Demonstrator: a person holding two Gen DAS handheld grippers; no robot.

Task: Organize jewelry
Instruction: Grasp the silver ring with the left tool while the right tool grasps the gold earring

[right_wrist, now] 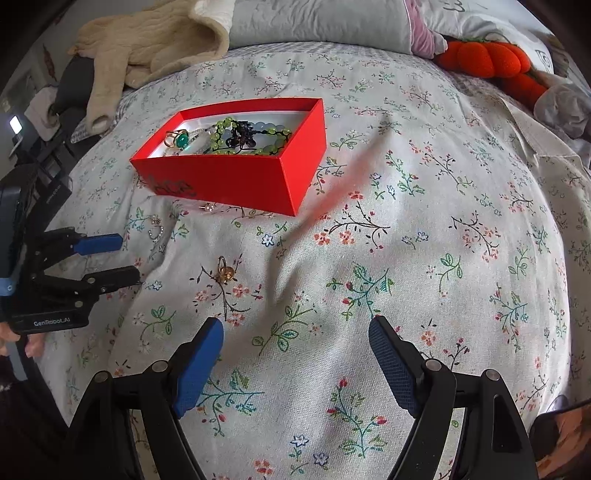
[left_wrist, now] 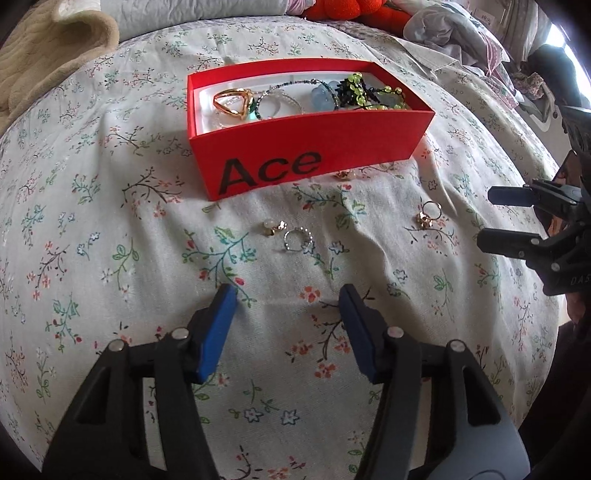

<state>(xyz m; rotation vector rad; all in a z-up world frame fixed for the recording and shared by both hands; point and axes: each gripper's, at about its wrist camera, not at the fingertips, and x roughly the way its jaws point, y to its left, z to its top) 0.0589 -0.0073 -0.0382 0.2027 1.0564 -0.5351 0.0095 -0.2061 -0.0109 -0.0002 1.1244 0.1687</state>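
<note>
A red "Ace" box (left_wrist: 306,146) (right_wrist: 236,181) sits on the floral bedspread and holds a gold bangle (left_wrist: 233,103), green beads (right_wrist: 225,127), a green-stone ring (right_wrist: 178,139) and other pieces. Loose on the cloth lie a silver ring (left_wrist: 297,239), a small gold earring (left_wrist: 272,227), a gold ring (left_wrist: 427,215) (right_wrist: 225,272) and a small gold piece (left_wrist: 342,175) by the box. My left gripper (left_wrist: 288,295) (right_wrist: 127,256) is open and empty, short of the silver ring. My right gripper (right_wrist: 295,328) (left_wrist: 485,216) is open and empty, right of the gold ring.
A beige blanket (right_wrist: 147,48) and grey pillow (right_wrist: 317,22) lie at the head of the bed. An orange plush toy (right_wrist: 495,62) and crumpled clothes (left_wrist: 454,33) sit at the far right. The bed edge drops off at the left in the right wrist view.
</note>
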